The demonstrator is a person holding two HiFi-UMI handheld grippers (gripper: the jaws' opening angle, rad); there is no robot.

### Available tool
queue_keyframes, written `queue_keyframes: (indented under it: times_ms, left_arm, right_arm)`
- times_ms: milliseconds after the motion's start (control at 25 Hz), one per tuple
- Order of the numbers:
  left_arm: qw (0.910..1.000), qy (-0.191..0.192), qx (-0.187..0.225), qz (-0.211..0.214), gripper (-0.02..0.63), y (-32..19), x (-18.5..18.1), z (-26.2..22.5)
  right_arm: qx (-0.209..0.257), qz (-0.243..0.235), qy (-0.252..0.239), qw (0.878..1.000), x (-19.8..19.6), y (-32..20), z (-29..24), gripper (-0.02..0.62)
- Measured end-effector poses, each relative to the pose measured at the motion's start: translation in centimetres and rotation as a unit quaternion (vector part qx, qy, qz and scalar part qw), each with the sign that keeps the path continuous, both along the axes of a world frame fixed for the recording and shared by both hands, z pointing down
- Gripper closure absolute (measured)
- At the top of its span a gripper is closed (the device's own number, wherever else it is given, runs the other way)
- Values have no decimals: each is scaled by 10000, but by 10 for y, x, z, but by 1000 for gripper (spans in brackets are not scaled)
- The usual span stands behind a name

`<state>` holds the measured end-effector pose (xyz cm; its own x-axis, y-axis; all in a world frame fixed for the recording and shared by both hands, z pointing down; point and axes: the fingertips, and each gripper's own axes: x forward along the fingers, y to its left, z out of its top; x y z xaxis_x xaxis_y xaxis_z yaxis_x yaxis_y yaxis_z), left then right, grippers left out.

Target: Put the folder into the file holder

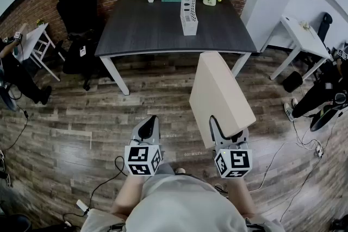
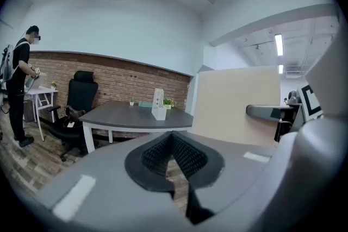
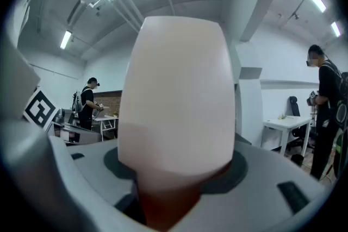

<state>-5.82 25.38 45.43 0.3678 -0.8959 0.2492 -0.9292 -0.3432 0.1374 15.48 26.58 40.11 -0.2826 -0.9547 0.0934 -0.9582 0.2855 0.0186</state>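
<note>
Room: office with a brick back wall and wood floor, and a dark grey table (image 1: 152,30) up ahead, so nothing's at the desk yet

File holder: white slotted file holder (image 1: 188,10) stands upright on the far half of the table, its long side running away from me, with a little plant and a teal thing behind it

Folder: beige folder (image 1: 220,98) is up in the air on my right, well short of the table edge

Key relation: holder is straight ahead of the folder and a touch to the left, well apart. The folder's long axis runs forward from the grip toward the table, which roughly lines up with the holder's slot, I'd say

Nearer hand: right one, obviously, since it's carrying the thing

Right gripper: right gripper (image 1: 219,134) is spread pretty wide but clamped on the folder's near end, which fills most of its own view

Left gripper: left gripper (image 1: 147,129) has its jaws pressed together on nothing, just hanging out beside the other one

Next move, my guess: walk up, lift the folder over the holder's top and drop it in edge first
</note>
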Motion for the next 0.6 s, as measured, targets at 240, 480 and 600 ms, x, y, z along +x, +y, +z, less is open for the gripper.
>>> queue_keyframes:
  times_ms: [240, 480, 600]
  left_arm:
    - [10000, -3, 39, 38, 598, 20, 16, -7]
    - [9999, 3, 87, 74, 598, 32, 18, -11]
    - [9999, -13, 135, 79, 598, 36, 18, -13]
  right_arm:
    - [-54, 26, 46, 10000, 13, 21, 0, 307]
    - [57, -33, 118, 9999, 11, 32, -4, 308]
    - [107, -72, 125, 9998, 8, 34, -6, 308]
